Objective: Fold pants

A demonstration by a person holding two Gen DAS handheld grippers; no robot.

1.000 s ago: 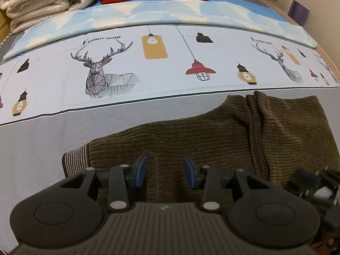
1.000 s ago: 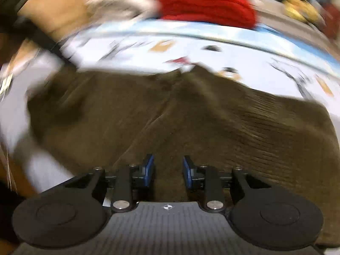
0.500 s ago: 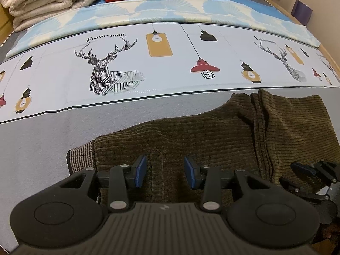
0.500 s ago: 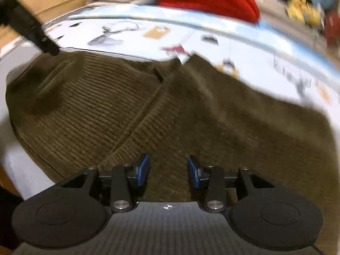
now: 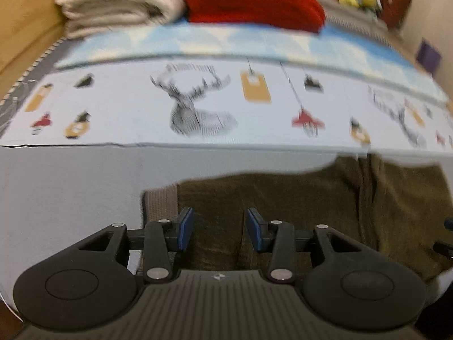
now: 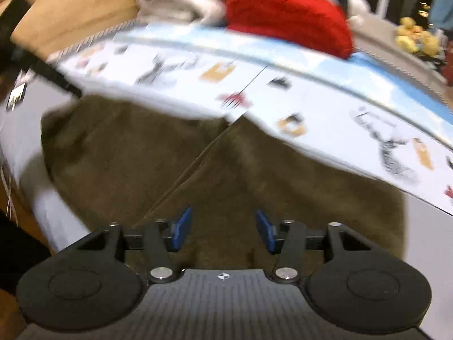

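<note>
Brown corduroy pants [image 5: 297, 206] lie folded on the bed, with a ribbed band [image 5: 160, 206] at their left end. My left gripper [image 5: 218, 231] is open and empty, just above the pants near that band. In the right wrist view the pants [image 6: 226, 175] fill the middle, with a diagonal fold line across them. My right gripper [image 6: 223, 228] is open and empty above the pants' near edge. Both views are blurred by motion. A small part of the right gripper [image 5: 446, 235] shows at the left wrist view's right edge.
The bed sheet [image 5: 141, 107] has deer and lamp prints, with a grey band nearer me. A folded white blanket [image 5: 113, 2] and a red blanket [image 5: 254, 0] sit at the head of the bed. The bed's left edge [image 6: 36, 206] drops to a wooden floor.
Both grippers have pulled back and tilted up, so more of the bed shows. The right gripper has opened slightly wider. The pants have not moved.
</note>
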